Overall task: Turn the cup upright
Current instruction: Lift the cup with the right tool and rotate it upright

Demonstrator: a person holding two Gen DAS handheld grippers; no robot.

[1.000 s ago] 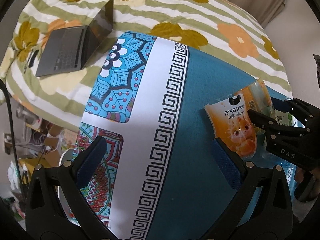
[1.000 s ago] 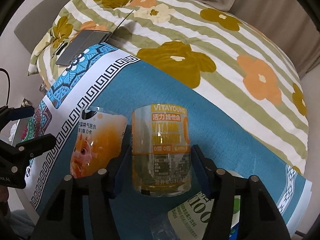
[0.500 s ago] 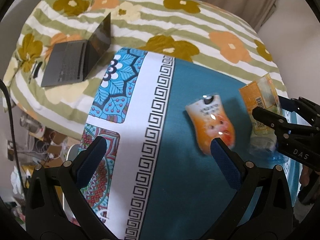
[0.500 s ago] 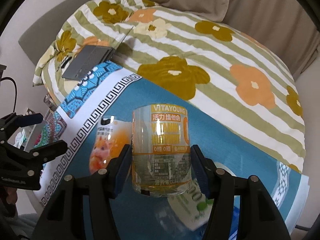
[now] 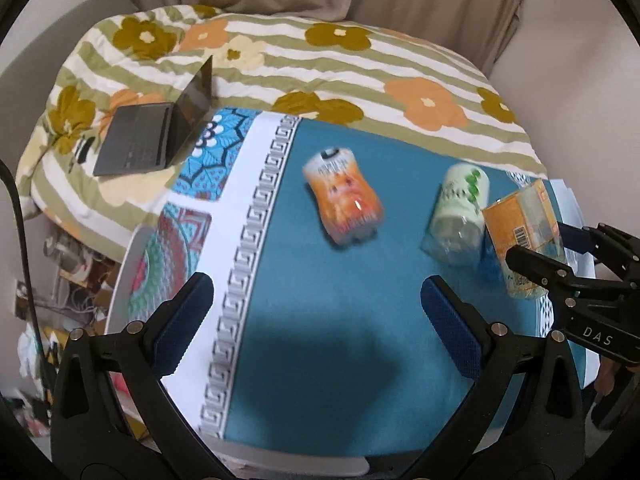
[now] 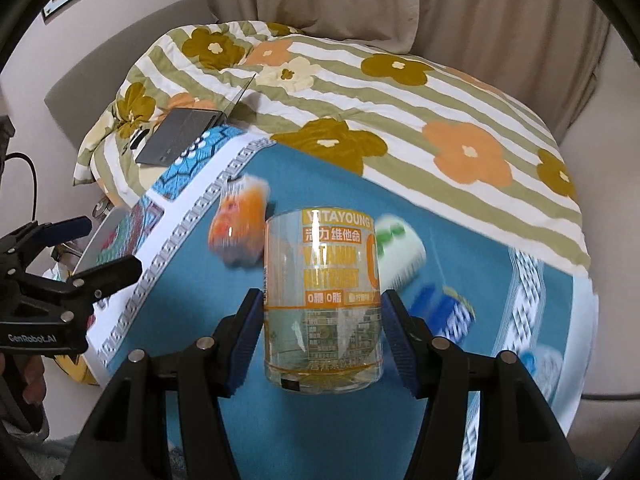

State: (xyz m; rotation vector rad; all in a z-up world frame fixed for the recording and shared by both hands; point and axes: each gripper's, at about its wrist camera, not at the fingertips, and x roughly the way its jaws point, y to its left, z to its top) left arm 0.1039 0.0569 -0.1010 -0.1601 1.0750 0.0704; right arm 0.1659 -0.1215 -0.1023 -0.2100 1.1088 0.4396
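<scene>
Between the blue pads of the right gripper [image 6: 322,322] sits the cup [image 6: 322,300], a clear tumbler cut from a yellow-labelled drink bottle, pinched on both sides and held off the tabletop [image 6: 304,432]. In the right wrist view its label reads the right way up and the thick closed end points back toward the gripper body. In the left wrist view the same cup [image 5: 520,236] hangs tilted in the air, so it is lifted but, by my reading, not yet turned to stand on its base. Which end is open cannot be told for certain from either view.

The left gripper [image 5: 316,304] is spread wide and holds nothing; it hovers over bare teal cloth. Ahead of it an orange cup [image 5: 344,200] lies on its side, and further to its right a white and green cup [image 5: 460,216] also lies tipped over, close beside the held one. Beyond the right gripper's fingers a blue cup [image 6: 444,312] lies blurred on the cloth.

So the pick-up looks done. What is left, as I judge it, is rotating the wrist until the base faces down, setting the cup on the tabletop and letting go. The other fallen cups appear untouched.
</scene>
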